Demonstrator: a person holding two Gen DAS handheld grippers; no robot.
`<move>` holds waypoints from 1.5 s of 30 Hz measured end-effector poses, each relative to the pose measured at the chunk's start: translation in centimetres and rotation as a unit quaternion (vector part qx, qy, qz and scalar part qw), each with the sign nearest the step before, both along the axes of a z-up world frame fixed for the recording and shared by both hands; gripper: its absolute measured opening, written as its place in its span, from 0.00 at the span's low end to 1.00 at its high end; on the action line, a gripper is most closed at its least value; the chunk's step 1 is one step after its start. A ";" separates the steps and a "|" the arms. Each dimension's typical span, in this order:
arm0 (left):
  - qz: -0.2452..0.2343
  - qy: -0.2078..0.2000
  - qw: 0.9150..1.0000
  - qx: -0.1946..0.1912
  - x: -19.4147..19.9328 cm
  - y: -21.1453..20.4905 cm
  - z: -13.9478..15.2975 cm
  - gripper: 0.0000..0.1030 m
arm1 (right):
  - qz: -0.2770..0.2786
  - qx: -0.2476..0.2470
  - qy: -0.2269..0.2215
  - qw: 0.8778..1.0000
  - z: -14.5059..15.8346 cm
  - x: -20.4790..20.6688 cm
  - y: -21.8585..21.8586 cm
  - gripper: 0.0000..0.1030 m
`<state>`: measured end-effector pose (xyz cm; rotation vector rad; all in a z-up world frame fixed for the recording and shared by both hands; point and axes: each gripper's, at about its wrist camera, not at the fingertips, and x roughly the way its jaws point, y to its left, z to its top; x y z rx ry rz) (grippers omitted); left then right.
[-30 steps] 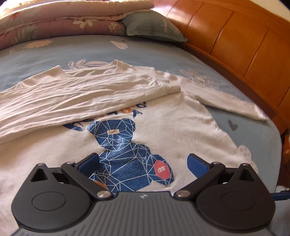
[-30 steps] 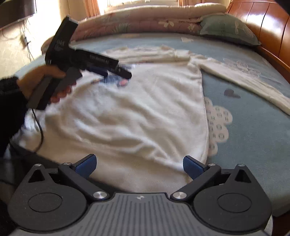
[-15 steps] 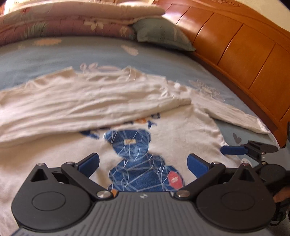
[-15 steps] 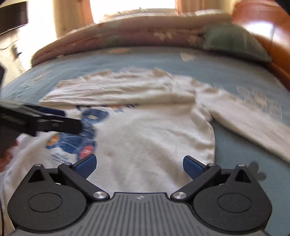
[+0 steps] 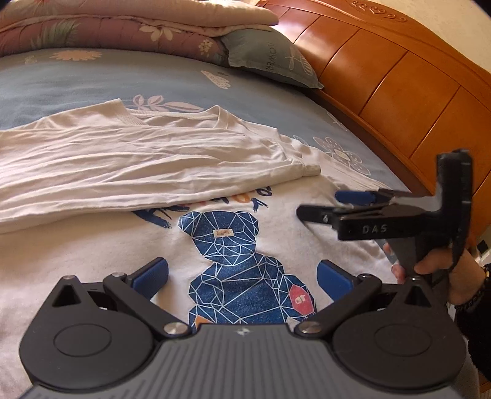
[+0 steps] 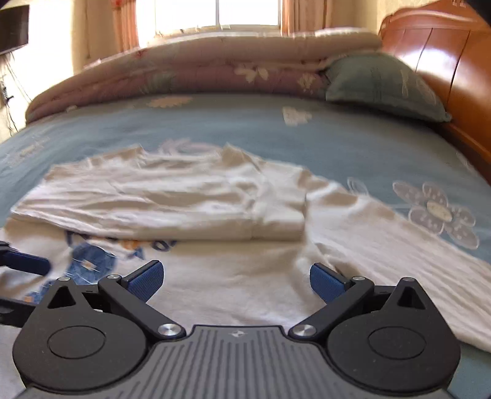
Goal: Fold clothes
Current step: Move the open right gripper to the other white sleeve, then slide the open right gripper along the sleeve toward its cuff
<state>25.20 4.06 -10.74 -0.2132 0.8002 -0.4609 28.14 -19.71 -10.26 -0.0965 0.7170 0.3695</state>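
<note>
On the blue floral bedsheet [image 5: 92, 76] lies a white long-sleeved shirt [image 5: 92, 245] — one sleeve [image 5: 138, 165] folded across its chest. Left gripper [image 5: 242, 276] and right gripper [image 6: 234, 277] hover over it, jaws spread, holding nothing.

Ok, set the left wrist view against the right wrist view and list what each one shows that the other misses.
Only the left wrist view shows the hand holding the right gripper from outside, and the whole blue bear print.

Only the right wrist view shows the window, the curtains and the unfolded sleeve stretching right.

Both show the white shirt with one sleeve folded across its chest, the pillow, the headboard, and open jaws on their own gripper, including the left gripper.
</note>
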 end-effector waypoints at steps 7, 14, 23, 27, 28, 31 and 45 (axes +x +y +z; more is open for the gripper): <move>-0.009 -0.018 0.997 0.073 -0.5 -2.0 0.1 0.99 | 0.003 0.006 0.008 1.000 0.4 -5.3 -3.8 1.00; -0.004 -0.021 0.997 0.070 -0.4 -1.9 0.0 0.99 | -0.165 0.007 -0.048 0.985 3.1 -3.3 -13.9 1.00; -0.010 -0.030 0.996 0.089 -0.6 -2.3 -0.1 0.99 | -0.244 0.037 -0.001 0.969 -0.6 -5.5 -23.5 1.00; -0.008 -0.030 0.996 0.079 -0.7 -2.3 0.2 0.99 | -0.243 0.048 -0.007 0.969 0.8 -7.0 -23.7 1.00; -0.007 -0.030 0.997 0.076 -0.7 -2.2 0.3 0.99 | -0.242 0.056 -0.020 0.968 1.4 -7.1 -23.9 1.00; -0.005 -0.030 0.997 0.065 -0.8 -2.1 0.5 0.99 | -0.242 0.079 -0.046 0.966 3.0 -5.2 -24.3 1.00; -0.031 -0.037 0.996 0.079 -1.1 -3.4 0.1 0.99 | -0.359 0.090 -0.026 0.929 0.8 -2.4 -31.9 1.00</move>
